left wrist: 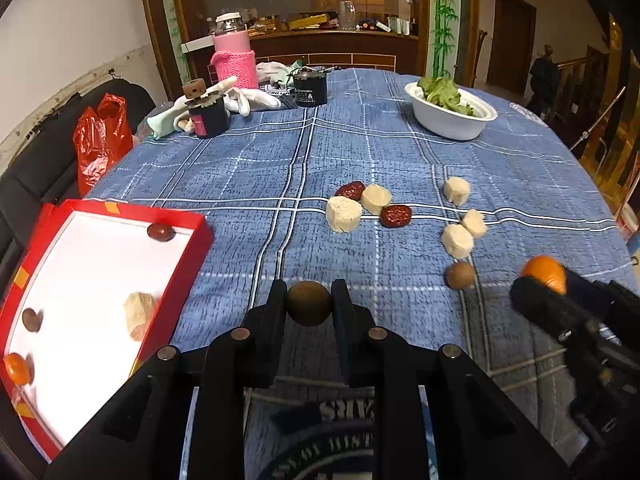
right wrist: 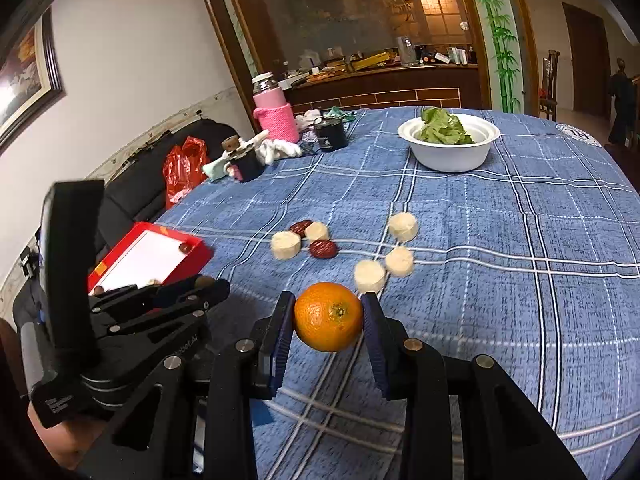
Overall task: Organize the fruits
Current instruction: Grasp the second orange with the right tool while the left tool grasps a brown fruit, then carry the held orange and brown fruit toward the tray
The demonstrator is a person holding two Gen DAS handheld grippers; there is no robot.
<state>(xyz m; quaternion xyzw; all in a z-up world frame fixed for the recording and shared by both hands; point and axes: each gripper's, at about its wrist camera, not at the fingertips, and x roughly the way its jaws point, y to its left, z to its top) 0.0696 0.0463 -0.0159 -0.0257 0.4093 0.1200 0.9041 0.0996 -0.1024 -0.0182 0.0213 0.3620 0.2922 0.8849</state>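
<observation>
- Left tongs (left wrist: 309, 303): narrowed tight on a small round brown fruit (left wrist: 309, 304), held above the blue plaid table (left wrist: 500, 168).
- Right tongs (right wrist: 328, 318): clamped on an orange (right wrist: 329, 317), off the cloth.
- Red tray (left wrist: 202, 236): two dark dates, a pale chunk, a small orange.
- White bowl (right wrist: 450, 158): green leaves.

White bowl (left wrist: 448, 120) of greens, pink bottle (left wrist: 234, 56), red bag (left wrist: 100, 140).
</observation>
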